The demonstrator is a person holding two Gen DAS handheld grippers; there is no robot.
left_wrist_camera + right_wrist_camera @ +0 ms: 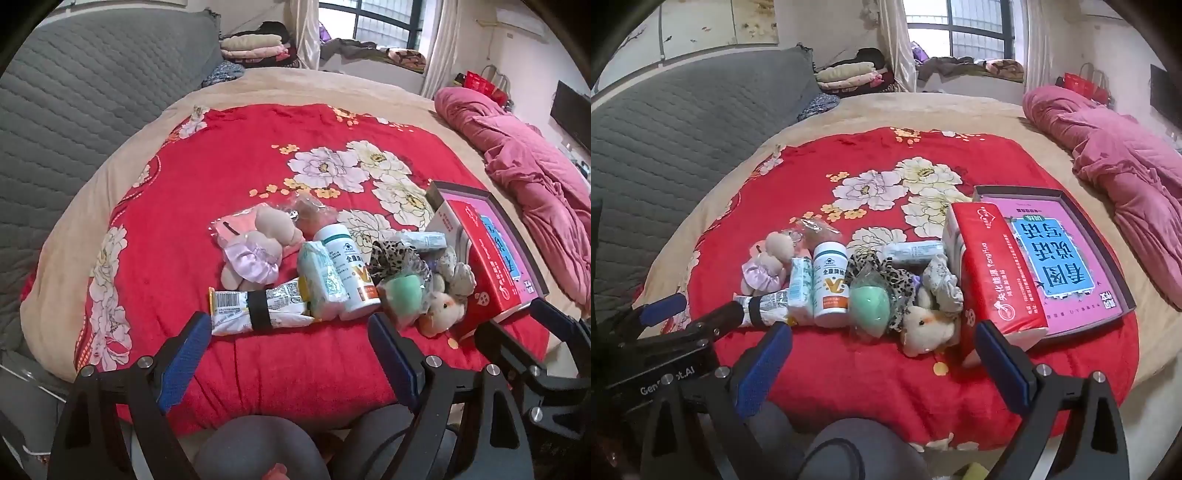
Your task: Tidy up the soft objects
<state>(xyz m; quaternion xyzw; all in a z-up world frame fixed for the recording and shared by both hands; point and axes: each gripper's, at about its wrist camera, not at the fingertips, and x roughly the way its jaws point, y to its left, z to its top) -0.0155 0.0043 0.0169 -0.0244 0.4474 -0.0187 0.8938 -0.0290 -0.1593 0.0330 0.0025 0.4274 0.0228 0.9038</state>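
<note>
Even daylight from the window [373, 22] at back, panes blown out w/ glare. Shadows soft. Heavy fisheye bend, black corners. Centre fairly sharp; far room soft, maybe compression blur. Near fingers [764, 365] slightly smeared.

Bed [960, 110] under red floral blanket [820, 369]; pink quilt [1126, 155] bunched at right edge; grey quilted headboard [683, 129] at left; folded clothes [849, 74] stacked beyond it; window [960, 29] with pale curtains [897, 44] behind; red bags [1086, 83] near far right wall.
</note>
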